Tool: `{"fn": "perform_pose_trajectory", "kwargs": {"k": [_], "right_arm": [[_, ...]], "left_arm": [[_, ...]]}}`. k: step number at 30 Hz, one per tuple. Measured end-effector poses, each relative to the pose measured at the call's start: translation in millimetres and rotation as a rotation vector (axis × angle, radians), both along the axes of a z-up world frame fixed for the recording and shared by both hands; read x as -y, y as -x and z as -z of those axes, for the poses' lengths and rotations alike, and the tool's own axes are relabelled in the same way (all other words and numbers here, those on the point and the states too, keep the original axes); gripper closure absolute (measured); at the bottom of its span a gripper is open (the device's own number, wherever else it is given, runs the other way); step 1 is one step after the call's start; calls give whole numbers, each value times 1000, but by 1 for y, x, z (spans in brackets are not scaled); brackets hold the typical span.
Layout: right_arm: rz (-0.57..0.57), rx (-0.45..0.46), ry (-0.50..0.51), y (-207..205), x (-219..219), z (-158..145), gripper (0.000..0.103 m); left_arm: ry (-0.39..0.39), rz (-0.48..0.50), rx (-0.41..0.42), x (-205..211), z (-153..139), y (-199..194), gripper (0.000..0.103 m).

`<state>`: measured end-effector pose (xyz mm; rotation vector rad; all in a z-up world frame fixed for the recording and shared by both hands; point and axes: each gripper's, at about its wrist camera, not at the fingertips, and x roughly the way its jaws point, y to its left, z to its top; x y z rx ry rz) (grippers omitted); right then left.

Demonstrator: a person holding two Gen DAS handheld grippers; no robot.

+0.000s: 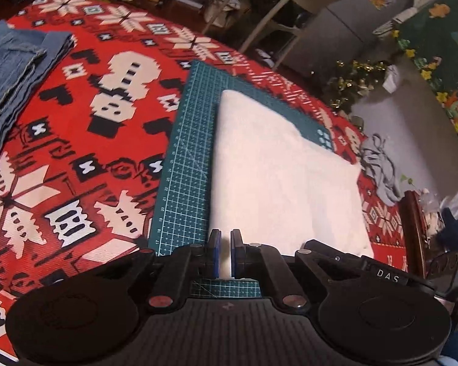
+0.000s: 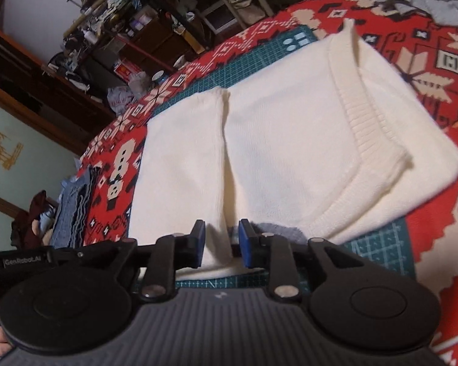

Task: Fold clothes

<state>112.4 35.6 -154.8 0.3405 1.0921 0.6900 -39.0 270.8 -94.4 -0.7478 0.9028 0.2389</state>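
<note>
The white knit sweater (image 2: 290, 140) lies on the green cutting mat (image 1: 183, 183), which sits on a worktop covered by a red patterned cloth (image 1: 76, 140). It is already partly folded: the sleeves (image 2: 186, 158) are laid lengthwise over the body and the ribbed neckline (image 2: 369, 122) faces up.

The right tongs (image 2: 221, 244) straddle a raised ridge of cloth at the near edge with a clear gap on each side, so they read as released. The left tongs (image 1: 225, 253) have their blue pads close together over the near left corner; white shows in the slit, but I cannot tell whether cloth is actually pinched.

To fold well, both tongs should bite the near edge through all layers at matching depth, lift level, and carry it toward the neckline so the edges meet squarely.

Only the right view shows the neckline, the sleeve seams and a bit of grey-blue fabric (image 2: 278, 228) under the near edge. Only the left view shows the mat's far corner, and it gives the clearer look at the folded denim (image 1: 12, 70).
</note>
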Motion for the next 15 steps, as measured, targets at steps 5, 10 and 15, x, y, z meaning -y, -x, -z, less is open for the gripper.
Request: {"fn": "perform_pose_trajectory", "kwargs": {"k": [5, 10, 15], "right_arm": [[-13, 15, 47, 5, -4, -3, 99], [-26, 30, 94, 10, -8, -6, 99], [-18, 27, 115, 12, -8, -4, 99]], "left_arm": [[-16, 27, 18, 7, -4, -2, 99], [-33, 54, 17, 15, -4, -5, 99], [-73, 76, -22, 24, 4, -11, 98]]}}
